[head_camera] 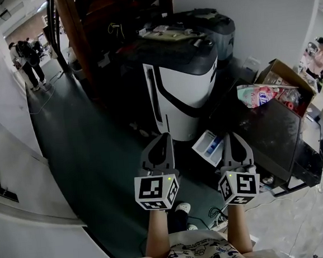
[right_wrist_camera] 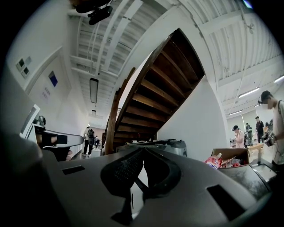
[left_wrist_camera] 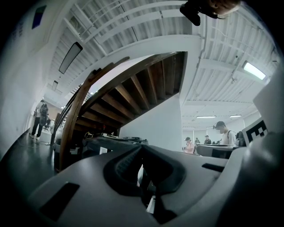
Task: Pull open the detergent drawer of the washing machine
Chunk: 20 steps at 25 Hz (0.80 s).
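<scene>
**A:** Both tongs are clenched on nothing. The left tongs (head_camera: 165, 136) and the right tongs (head_camera: 233, 136) have their jaws pressed together and point out level in front of the person.

**B:** And the drawer?

**A:** The detergent drawer (head_camera: 209, 147) is a white tray with a blue compartment. It looks to be standing out already from the corner of the dark washing machine (head_camera: 263, 136), just beside the right tongs' tips in the head view.

**B:** So what could go wrong?

**A:** With the jaws shut, nothing can take hold of its front lip. I'd expect a nudge from closed tips to shove it back in or skew it. If it's already at its stop, more pulling might lift it off its runners.

**B:** And round about?

**A:** The white-and-dark appliance (head_camera: 183, 90) stands close by, so a wide swing of the left tongs could knock it. Cables (head_camera: 216, 213) lie on the floor (head_camera: 97, 159) near the person, which is a trip risk when stepping back.
</scene>
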Motion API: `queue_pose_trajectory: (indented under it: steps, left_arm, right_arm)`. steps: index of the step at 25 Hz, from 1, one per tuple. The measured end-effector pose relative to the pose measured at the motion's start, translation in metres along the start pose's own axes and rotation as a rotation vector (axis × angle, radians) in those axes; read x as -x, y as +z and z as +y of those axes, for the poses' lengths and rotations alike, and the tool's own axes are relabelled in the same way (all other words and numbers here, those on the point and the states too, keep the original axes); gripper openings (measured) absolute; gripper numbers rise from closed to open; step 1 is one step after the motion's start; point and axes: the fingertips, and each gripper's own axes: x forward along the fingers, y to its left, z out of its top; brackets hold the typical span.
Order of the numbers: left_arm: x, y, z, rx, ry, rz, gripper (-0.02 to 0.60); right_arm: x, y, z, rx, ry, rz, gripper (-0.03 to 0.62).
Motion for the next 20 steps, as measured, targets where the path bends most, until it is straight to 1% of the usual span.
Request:
queue_pose_trajectory:
  steps: [20]
  left_arm:
    - [-0.0043,0.0006,-0.005,-0.002,-0.027,0.002,0.014]
  right_arm:
    - [-0.0005,-0.0024,-0.0054,0.003,-0.02,0.009,0.011]
